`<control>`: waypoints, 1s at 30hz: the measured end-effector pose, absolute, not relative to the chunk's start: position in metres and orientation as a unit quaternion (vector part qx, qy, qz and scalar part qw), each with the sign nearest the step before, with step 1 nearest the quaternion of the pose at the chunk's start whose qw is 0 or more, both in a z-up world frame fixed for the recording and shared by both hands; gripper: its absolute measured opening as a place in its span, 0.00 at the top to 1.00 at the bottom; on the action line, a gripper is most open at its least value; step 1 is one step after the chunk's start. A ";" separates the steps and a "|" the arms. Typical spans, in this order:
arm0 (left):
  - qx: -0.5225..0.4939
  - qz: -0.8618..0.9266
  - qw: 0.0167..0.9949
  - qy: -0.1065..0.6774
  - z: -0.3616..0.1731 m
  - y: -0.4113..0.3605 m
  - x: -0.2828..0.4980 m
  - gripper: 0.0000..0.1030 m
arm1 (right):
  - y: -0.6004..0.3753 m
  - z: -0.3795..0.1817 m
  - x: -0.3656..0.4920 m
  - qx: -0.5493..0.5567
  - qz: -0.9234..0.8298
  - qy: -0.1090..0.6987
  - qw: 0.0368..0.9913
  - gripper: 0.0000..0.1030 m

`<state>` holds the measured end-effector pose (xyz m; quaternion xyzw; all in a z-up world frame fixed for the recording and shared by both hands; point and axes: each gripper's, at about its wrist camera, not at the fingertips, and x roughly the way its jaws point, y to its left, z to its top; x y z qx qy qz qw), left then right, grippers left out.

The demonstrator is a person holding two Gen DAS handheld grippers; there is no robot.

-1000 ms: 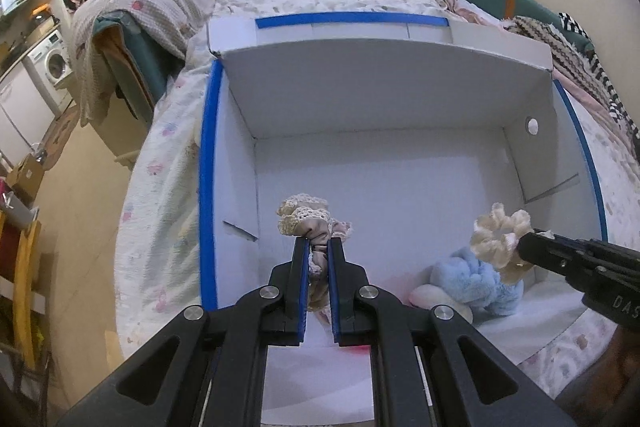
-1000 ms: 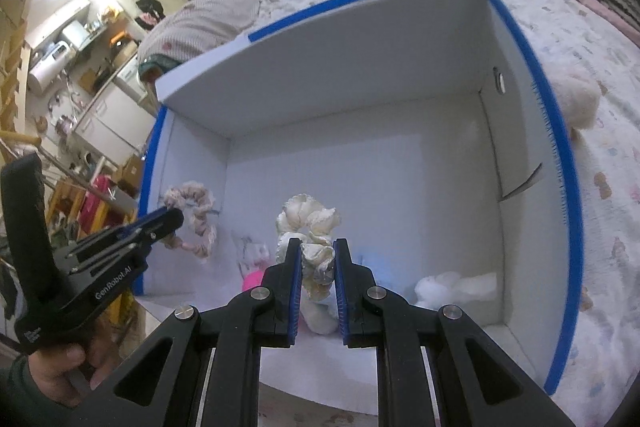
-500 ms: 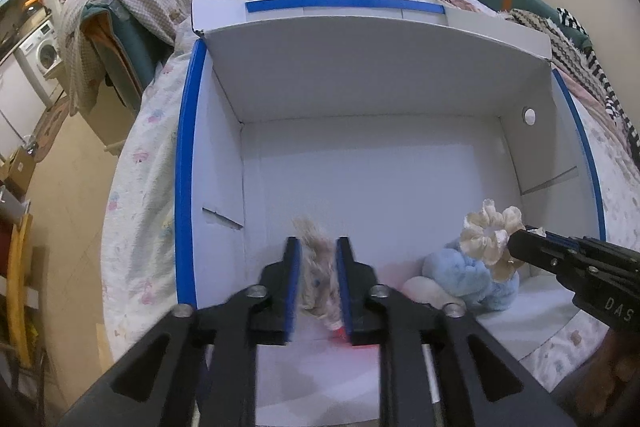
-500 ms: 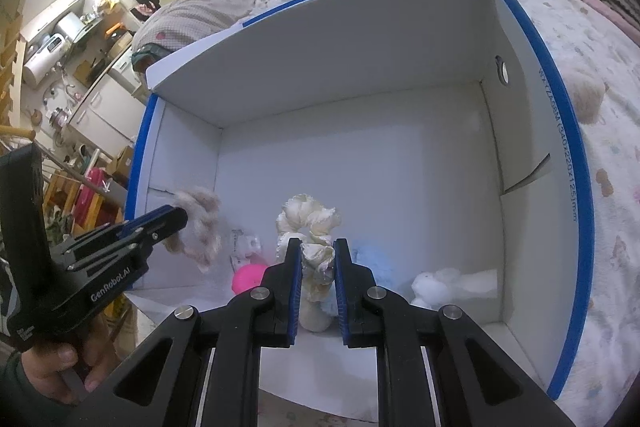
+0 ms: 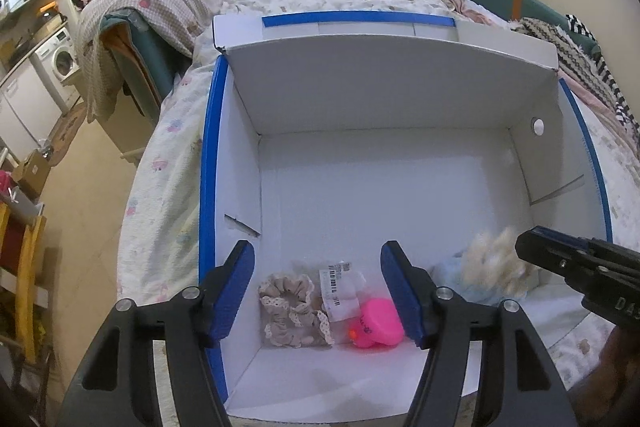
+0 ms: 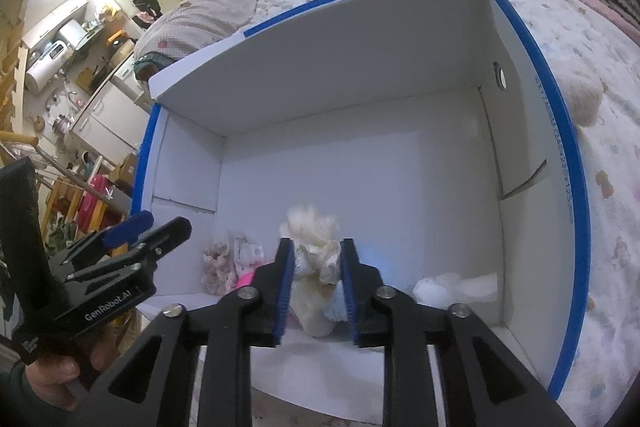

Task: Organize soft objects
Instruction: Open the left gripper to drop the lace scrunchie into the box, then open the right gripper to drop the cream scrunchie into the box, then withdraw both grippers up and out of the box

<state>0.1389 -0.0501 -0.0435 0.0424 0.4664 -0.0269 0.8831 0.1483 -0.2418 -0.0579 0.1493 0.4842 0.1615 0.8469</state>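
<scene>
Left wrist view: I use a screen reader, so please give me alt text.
An open left hand-held gripper hangs over a white box on a bed; below lie a beige scrunchie and a pink toy.

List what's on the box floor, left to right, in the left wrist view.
Beige lace-trimmed scrunchie → clear packet with a barcode label → pink toy → light blue fluffy item → cream scrunchie, blurred, at the right tongs.
</scene>
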 end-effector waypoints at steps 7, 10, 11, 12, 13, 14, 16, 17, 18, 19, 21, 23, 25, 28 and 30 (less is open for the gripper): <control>0.038 -0.025 0.883 0.467 -0.044 -0.048 0.138 0.39 | -0.248 -0.051 0.147 0.153 0.142 0.462 0.862 0.20; 0.034 -0.024 0.881 0.472 -0.045 -0.047 0.139 0.39 | -0.248 -0.051 0.147 0.157 0.140 0.461 0.862 0.04; 0.032 -0.025 0.881 0.472 -0.045 -0.046 0.139 0.39 | -0.248 -0.050 0.147 0.155 0.140 0.461 0.863 0.04; 0.032 -0.024 0.881 0.472 -0.045 -0.045 0.139 0.39 | -0.247 -0.049 0.147 0.153 0.139 0.460 0.864 0.04; 0.032 -0.023 0.881 0.472 -0.044 -0.045 0.139 0.39 | -0.246 -0.050 0.147 0.151 0.139 0.459 0.864 0.04; 0.032 -0.023 0.881 0.471 -0.044 -0.044 0.138 0.39 | -0.244 -0.049 0.146 0.149 0.139 0.459 0.865 0.04; 0.032 -0.022 0.882 0.470 -0.043 -0.044 0.137 0.39 | -0.244 -0.048 0.144 0.147 0.140 0.458 0.865 0.04; 0.031 -0.022 0.882 0.471 -0.042 -0.043 0.136 0.39 | -0.243 -0.048 0.144 0.147 0.140 0.458 0.865 0.04; 0.030 -0.022 0.882 0.471 -0.042 -0.043 0.136 0.39 | -0.243 -0.048 0.143 0.146 0.140 0.458 0.866 0.04; 0.030 -0.022 0.882 0.470 -0.040 -0.043 0.135 0.39 | -0.243 -0.048 0.143 0.147 0.139 0.458 0.865 0.04; 0.031 -0.021 0.883 0.467 -0.038 -0.042 0.132 0.39 | -0.243 -0.047 0.144 0.147 0.140 0.459 0.865 0.04; 0.031 -0.019 0.885 0.465 -0.036 -0.041 0.130 0.39 | -0.242 -0.047 0.143 0.148 0.140 0.458 0.865 0.04; 0.030 -0.017 0.886 0.463 -0.033 -0.039 0.127 0.39 | -0.241 -0.045 0.141 0.150 0.139 0.456 0.866 0.04; 0.030 -0.013 0.887 0.460 -0.030 -0.036 0.122 0.39 | -0.239 -0.044 0.137 0.150 0.139 0.455 0.867 0.04; 0.027 -0.015 0.888 0.459 -0.027 -0.033 0.118 0.39 | -0.238 -0.044 0.135 0.150 0.138 0.454 0.867 0.04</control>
